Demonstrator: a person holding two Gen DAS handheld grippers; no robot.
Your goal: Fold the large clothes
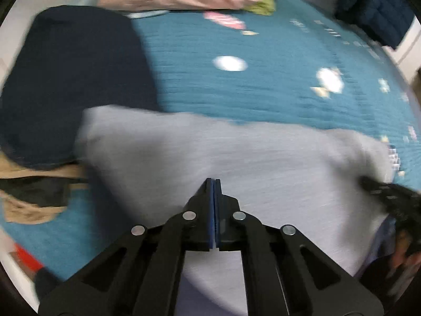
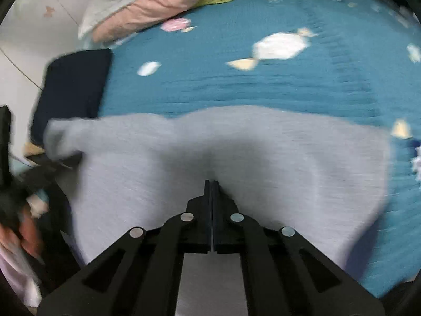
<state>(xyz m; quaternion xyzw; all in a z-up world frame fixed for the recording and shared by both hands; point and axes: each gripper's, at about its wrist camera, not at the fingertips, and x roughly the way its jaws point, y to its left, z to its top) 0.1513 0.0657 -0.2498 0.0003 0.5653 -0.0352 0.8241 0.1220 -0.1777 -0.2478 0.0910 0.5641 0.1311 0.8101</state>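
The large light-grey knit garment [image 1: 236, 163] lies spread across the near part of the teal quilted bedspread with candy print [image 1: 263, 84], its far edge rumpled and uneven.

The left gripper [image 1: 213, 184] has its jaws pressed together; a thin pale strip shows between the blue pads low down, so it appears to pinch a fold of the grey cloth, though blur prevents certainty. The right gripper [image 2: 211, 184] is likewise pressed together, with the cloth puckered into a dark crease at its tips, which suggests a pinch on the same garment.

Risks, as judged:
- Either pinch may hold only a single thin layer; a lift would then drag one layer and leave the fold crooked.
- The cloth may slip from the pads if it is pulled quickly, as the hold looks shallow.
- The garment's left corner lies just beside the folded dark navy garment [image 1: 73, 79]; a sweep could snag or disturb it.
- Unequal pull between the two grippers would skew the fold line.

Count:
- Grippers: two.
- Grey garments in hand: one.
- Folded navy garments: one.
- Pink padded bedding at the head of the bed [image 2: 147, 5]: one bundle.
- Tan and black clothing heaped at the left [image 1: 31, 194]: number cannot be told.
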